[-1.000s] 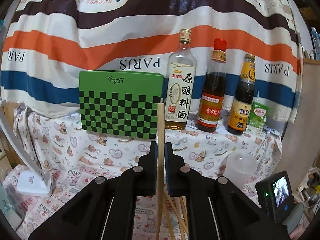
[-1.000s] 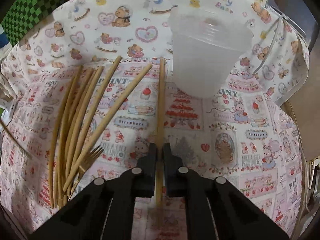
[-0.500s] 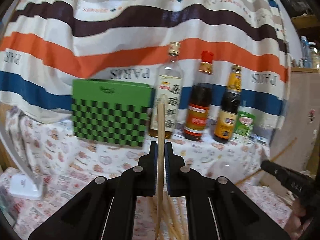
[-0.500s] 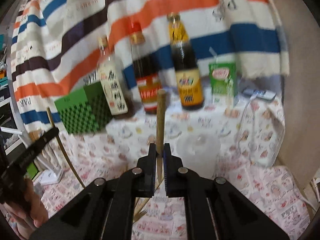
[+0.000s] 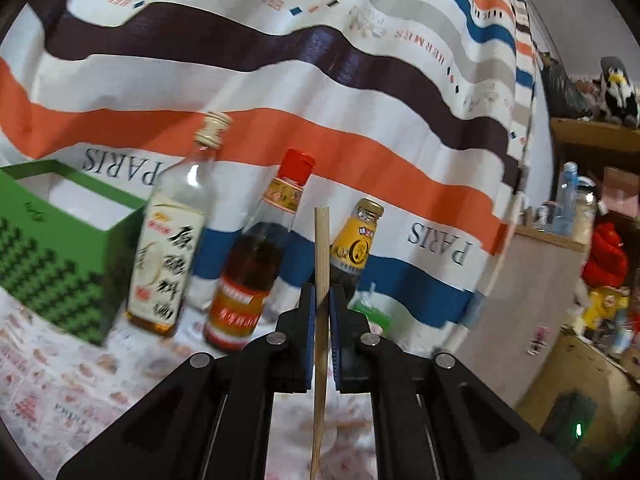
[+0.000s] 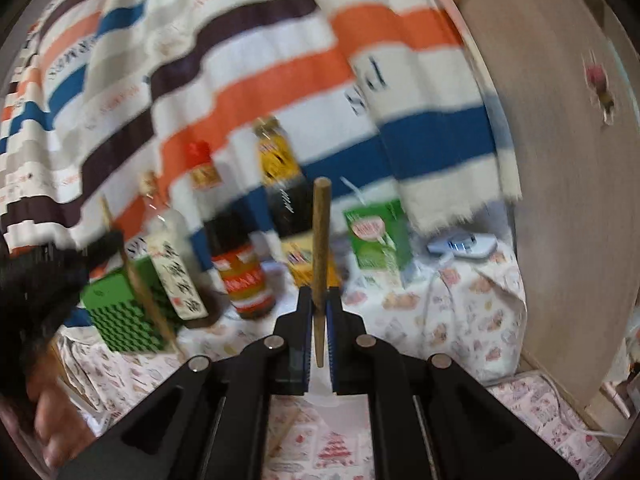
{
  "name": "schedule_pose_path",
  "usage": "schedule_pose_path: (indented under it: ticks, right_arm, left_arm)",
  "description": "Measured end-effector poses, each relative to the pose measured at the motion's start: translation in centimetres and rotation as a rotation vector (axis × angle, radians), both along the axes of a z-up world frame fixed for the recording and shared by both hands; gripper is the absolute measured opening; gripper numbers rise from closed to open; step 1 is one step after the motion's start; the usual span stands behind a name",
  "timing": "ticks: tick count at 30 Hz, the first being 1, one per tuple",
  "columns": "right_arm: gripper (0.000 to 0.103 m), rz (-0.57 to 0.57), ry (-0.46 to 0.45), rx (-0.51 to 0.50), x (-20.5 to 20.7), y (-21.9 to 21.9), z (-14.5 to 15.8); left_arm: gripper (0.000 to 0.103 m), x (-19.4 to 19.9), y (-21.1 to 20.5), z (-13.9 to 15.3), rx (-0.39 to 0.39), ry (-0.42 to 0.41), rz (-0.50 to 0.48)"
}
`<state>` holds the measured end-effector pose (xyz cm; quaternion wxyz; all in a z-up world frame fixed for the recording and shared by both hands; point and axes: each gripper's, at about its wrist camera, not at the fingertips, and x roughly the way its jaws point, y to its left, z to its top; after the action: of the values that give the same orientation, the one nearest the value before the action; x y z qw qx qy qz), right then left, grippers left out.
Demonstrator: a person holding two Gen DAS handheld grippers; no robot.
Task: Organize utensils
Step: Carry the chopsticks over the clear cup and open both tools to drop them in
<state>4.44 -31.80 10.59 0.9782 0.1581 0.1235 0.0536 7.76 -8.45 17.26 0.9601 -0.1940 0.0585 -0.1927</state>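
My left gripper (image 5: 321, 300) is shut on a pale wooden chopstick (image 5: 321, 252) that stands upright between the pads, held above the table. My right gripper (image 6: 319, 304) is shut on a darker wooden chopstick (image 6: 320, 232), also upright and lifted. In the right wrist view the left gripper (image 6: 112, 240) shows at the left edge with its chopstick (image 6: 140, 284) slanting down. More chopsticks lie blurred on the patterned tablecloth (image 5: 60, 392) below the left gripper. The clear cup is hidden behind the right gripper.
Three sauce bottles (image 5: 172, 248) (image 5: 256, 268) (image 5: 356, 248) stand at the back before a striped cloth (image 5: 280, 80). A green checkered box (image 5: 60, 264) stands left of them. A green drink carton (image 6: 378, 236) and a white device (image 6: 464, 246) sit at the back right.
Both grippers have lifted and tilted up with their chopsticks; the right one picked its chopstick off the table a second ago. The views now swing toward the bottles and the right.
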Motion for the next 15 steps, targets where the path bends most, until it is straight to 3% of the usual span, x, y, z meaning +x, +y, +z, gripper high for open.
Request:
schedule_pose_path:
  ticks: [4, 9, 15]
  right_arm:
    - [0.006, 0.022, 0.069, 0.032, 1.9, -1.0, -1.7]
    - [0.006, 0.09, 0.128, 0.078, 2.9, -1.5, -2.8]
    - [0.006, 0.093, 0.173, 0.078, 3.9, -1.4, -3.8]
  left_arm:
    - [0.006, 2.7, -3.1, -1.1, 0.063, -0.017, 0.068]
    - [0.006, 5.0, -4.9, -3.4, 0.099, 0.015, 0.087]
    - [0.006, 5.5, -6.0, -5.6, 0.151, 0.04, 0.103]
